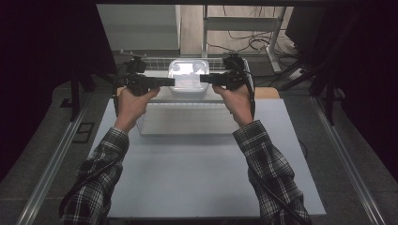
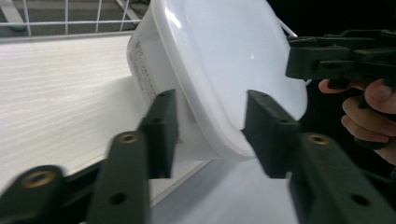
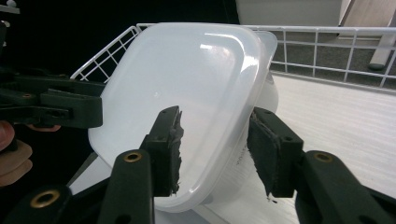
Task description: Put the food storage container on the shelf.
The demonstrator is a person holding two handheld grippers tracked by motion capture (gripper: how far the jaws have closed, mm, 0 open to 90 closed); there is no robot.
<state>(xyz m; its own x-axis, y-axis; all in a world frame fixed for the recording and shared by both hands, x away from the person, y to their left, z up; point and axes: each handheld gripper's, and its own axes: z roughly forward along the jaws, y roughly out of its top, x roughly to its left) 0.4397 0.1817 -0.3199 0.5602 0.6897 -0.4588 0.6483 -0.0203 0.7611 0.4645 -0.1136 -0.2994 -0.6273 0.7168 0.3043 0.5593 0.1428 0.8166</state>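
Jaws on both grippers stand spread, one on each side of a lidded white plastic container (image 1: 188, 77) that sits on the pale shelf (image 1: 187, 96) of a white wire rack (image 1: 155, 62), seen from above. In the left gripper view, the left gripper (image 2: 210, 123) straddles the container's rim, pads apart from it. The right gripper (image 3: 215, 140) does likewise in its own view. Judging by this, the container is placed and released; withdrawing remains.

White translucent plastic container (image 1: 188, 76), rounded-square, lid on, label print on side wall; sits upright on pale wood-grain shelf (image 1: 187, 97), near wire rail (image 1: 159, 61) at shelf's back edge
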